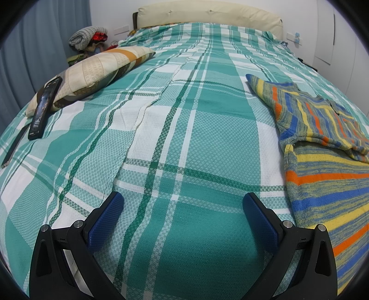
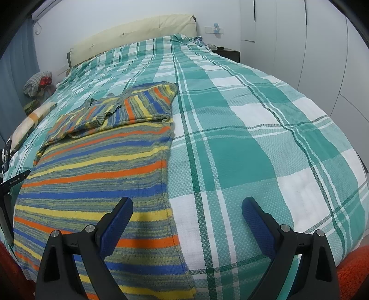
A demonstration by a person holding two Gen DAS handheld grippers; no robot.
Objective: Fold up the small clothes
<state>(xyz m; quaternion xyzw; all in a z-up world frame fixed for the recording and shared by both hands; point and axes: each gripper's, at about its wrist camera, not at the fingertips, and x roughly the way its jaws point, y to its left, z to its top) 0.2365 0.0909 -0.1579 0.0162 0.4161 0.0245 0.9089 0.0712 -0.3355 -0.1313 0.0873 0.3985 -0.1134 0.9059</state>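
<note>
A striped knit sweater (image 2: 99, 166) in blue, yellow, orange and grey lies flat on the bed, its sleeves folded across the chest at the far end. It shows at the right edge of the left wrist view (image 1: 327, 175). My left gripper (image 1: 183, 203) is open and empty over bare bedspread, to the left of the sweater. My right gripper (image 2: 187, 207) is open and empty, straddling the sweater's right edge near the hem, its left finger (image 2: 120, 217) over the knit.
A green and white plaid bedspread (image 1: 184, 129) covers the bed. A patterned pillow (image 1: 96, 71) lies at the left with a black phone (image 1: 45, 108) leaning on it. A cream headboard (image 1: 207, 13) is at the far end. White wardrobe doors (image 2: 322, 46) stand at the right.
</note>
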